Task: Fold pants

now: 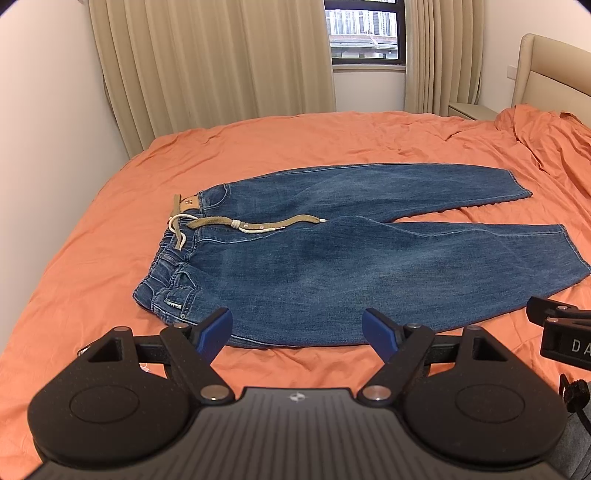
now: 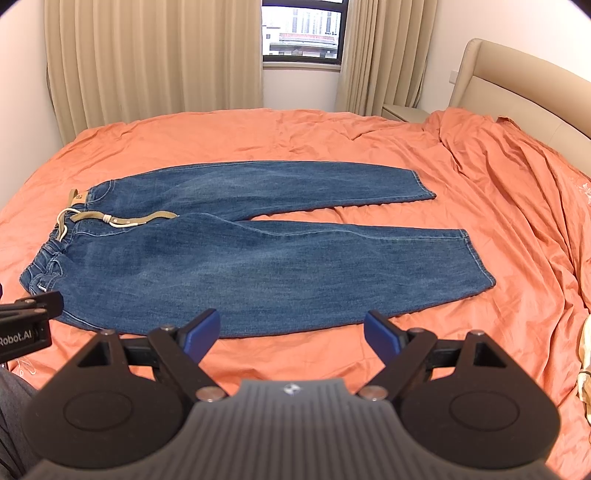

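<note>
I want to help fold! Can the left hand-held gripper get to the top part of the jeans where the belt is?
Probably yes. The left hand-held gripper is open and empty, just short of the jeans. The waistband lies flat on the bed ahead and to its left, with nothing in between.

An orange bedsheet (image 2: pixel 295 140), beige curtains (image 2: pixel 155 59), a window (image 2: pixel 301 29) and a padded headboard (image 2: pixel 517 85).

Pants (image 2: pixel 229 251) lie flat on bed (image 2: pixel 295 140), waistband left, legs right; curtains (image 2: pixel 147 55) and window (image 2: pixel 301 29) behind.
</note>
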Available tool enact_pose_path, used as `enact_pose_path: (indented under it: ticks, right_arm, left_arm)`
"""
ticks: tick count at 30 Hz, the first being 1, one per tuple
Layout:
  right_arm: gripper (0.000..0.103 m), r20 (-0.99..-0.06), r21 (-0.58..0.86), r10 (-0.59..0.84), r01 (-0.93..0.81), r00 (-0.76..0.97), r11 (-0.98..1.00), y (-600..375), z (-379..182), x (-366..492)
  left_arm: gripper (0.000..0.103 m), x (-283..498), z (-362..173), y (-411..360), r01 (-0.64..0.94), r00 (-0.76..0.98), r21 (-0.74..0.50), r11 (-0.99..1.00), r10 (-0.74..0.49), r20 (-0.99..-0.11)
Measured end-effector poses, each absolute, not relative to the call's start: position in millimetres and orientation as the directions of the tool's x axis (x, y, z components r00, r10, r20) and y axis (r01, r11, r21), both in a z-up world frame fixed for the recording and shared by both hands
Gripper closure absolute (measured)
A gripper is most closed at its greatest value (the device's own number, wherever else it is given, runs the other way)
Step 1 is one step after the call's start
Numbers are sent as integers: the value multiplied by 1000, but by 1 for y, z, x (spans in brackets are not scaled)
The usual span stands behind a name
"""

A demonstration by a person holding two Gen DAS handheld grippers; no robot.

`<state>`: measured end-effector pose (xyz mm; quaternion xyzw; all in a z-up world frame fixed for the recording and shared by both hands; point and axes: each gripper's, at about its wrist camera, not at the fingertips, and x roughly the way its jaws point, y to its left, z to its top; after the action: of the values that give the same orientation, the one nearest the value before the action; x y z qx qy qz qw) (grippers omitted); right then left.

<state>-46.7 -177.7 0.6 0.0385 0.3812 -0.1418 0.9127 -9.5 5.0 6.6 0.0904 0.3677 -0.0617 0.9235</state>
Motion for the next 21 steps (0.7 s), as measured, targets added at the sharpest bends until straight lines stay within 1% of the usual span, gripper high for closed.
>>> enact_pose_path:
  ticks: [21]
  right_arm:
    - [21, -707, -39, -232, 290, 668, 956, -178, 2, -48]
  left_arm:
    - [9, -12, 4, 7, 180, 722, 120, 976, -48, -691]
